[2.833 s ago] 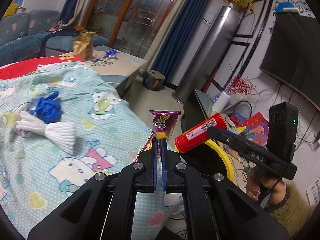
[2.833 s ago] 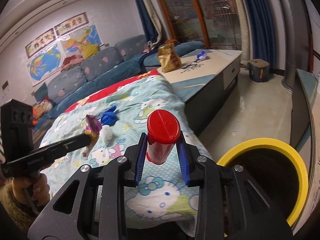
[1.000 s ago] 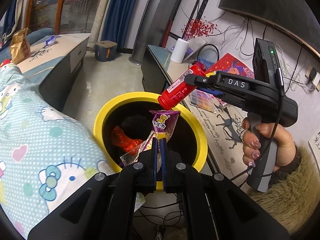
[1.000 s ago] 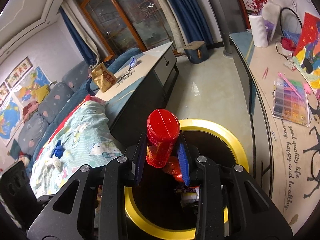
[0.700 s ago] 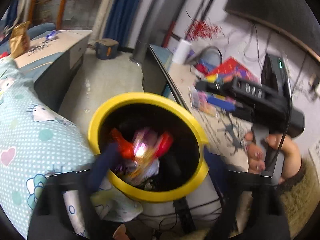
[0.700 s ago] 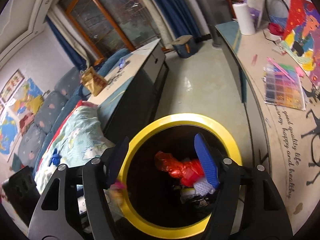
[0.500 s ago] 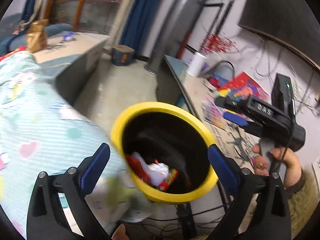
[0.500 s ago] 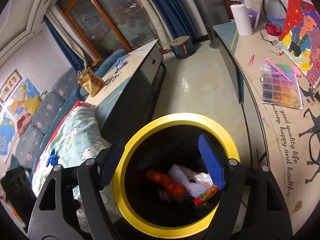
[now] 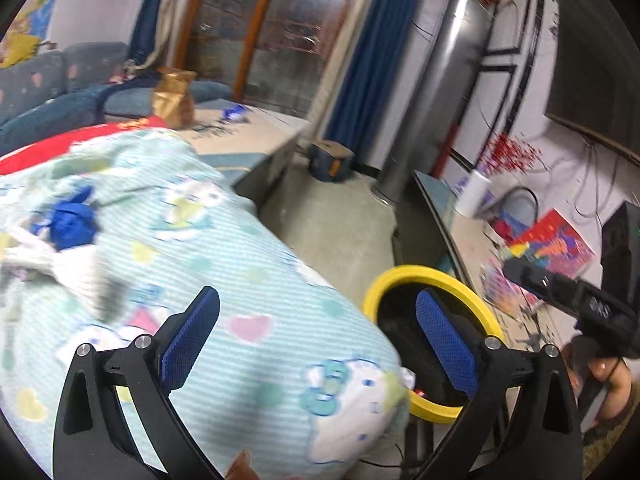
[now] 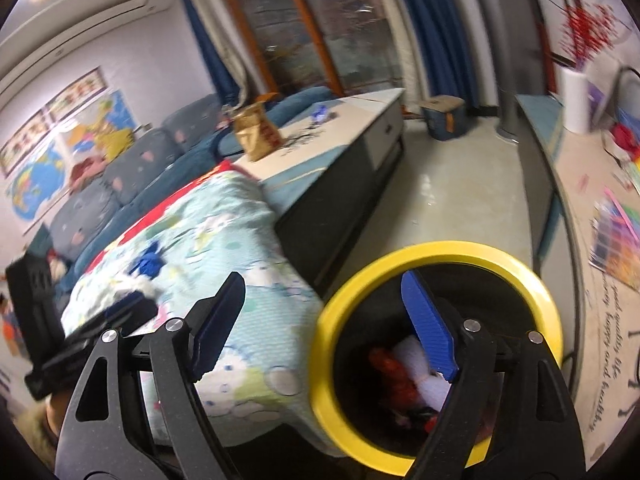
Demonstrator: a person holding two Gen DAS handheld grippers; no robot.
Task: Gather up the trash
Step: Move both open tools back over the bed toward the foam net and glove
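On the far left of the bed, a crumpled blue wad (image 9: 71, 222) touching a white bundle (image 9: 48, 264), both lying on the pale cartoon-print quilt (image 9: 248, 280). Further back, a light-topped bench (image 9: 244, 136) carrying a gold paper bag (image 9: 173, 97) and a small blue wrapper (image 9: 234, 111). In the foreground, left gripper (image 9: 318, 334) with fingers (image 9: 192, 332) spread wide and released, nothing between them, hanging over the quilt's edge. Just right of the quilt, the yellow-rimmed bin (image 9: 482, 312) standing on the floor, partly behind the blue pad. At the far right, the right gripper (image 9: 510, 269) seen from the side, gripped by a hand (image 9: 600, 376). From the right wrist: same quilt on the left, then right gripper (image 10: 320, 308) with fingers (image 10: 430, 330) opening, empty, poised over the bin (image 10: 532, 280). Inside, red trash (image 10: 394, 372) and white trash (image 10: 416, 354) lying at the bottom. Right of that, a long bench (image 10: 576, 184) strewn with colourful sheets.
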